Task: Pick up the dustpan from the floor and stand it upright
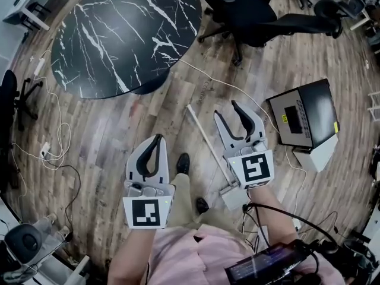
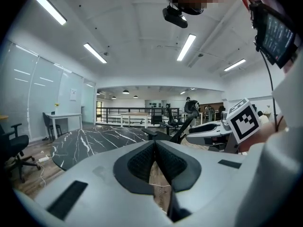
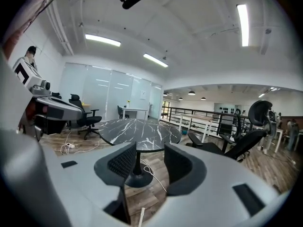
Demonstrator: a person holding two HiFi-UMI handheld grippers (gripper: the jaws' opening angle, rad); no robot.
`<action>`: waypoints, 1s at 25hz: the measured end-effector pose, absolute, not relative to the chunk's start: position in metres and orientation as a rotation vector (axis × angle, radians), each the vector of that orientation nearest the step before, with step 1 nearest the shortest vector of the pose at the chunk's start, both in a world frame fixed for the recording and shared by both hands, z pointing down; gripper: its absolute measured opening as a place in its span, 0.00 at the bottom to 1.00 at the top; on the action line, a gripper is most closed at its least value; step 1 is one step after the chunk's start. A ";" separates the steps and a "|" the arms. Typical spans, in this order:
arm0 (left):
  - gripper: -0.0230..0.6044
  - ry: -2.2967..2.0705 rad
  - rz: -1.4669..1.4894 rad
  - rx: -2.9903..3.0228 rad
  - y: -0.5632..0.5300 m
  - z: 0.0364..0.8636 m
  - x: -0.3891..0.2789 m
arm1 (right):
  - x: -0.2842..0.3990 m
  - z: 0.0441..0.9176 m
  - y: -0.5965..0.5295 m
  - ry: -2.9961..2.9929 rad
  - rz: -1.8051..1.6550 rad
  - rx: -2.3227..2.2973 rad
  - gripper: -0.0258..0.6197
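Note:
The dustpan lies flat on the wooden floor in the head view. Its long white handle runs from upper left to lower right, and the grey pan is partly hidden under my right gripper. My right gripper hovers just right of the handle, open and empty. Held lower left of the handle, my left gripper is shut on nothing. In the right gripper view the handle's tip shows below the open jaws. The left gripper view shows its jaws pressed together.
A round black marble table stands ahead, with a black office chair to its right. A black-and-white box sits on the floor at right. Cables trail at left. The person's shoes stand between the grippers.

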State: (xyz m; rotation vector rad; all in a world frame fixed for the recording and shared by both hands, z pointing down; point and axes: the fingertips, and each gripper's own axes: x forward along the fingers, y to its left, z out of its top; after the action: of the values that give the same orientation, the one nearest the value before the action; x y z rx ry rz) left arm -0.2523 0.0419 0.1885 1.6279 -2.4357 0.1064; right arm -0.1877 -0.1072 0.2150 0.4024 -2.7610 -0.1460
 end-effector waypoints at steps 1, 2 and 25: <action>0.06 -2.423 0.109 1.629 0.036 0.195 -0.261 | -0.195 0.223 -0.114 -2.749 -0.144 0.403 0.33; 0.06 -2.410 0.112 1.632 0.029 0.201 -0.269 | -0.204 0.228 -0.120 -2.753 -0.145 0.400 0.33; 0.06 -2.295 0.147 1.579 -0.069 0.393 -0.314 | -0.273 0.451 -0.163 -2.628 0.010 0.176 0.33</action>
State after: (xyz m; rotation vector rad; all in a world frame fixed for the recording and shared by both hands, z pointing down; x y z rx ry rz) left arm -0.3142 -0.0691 0.3928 1.5786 -2.2946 0.1466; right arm -0.2727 -0.1628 0.4508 0.1763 -2.6277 0.0103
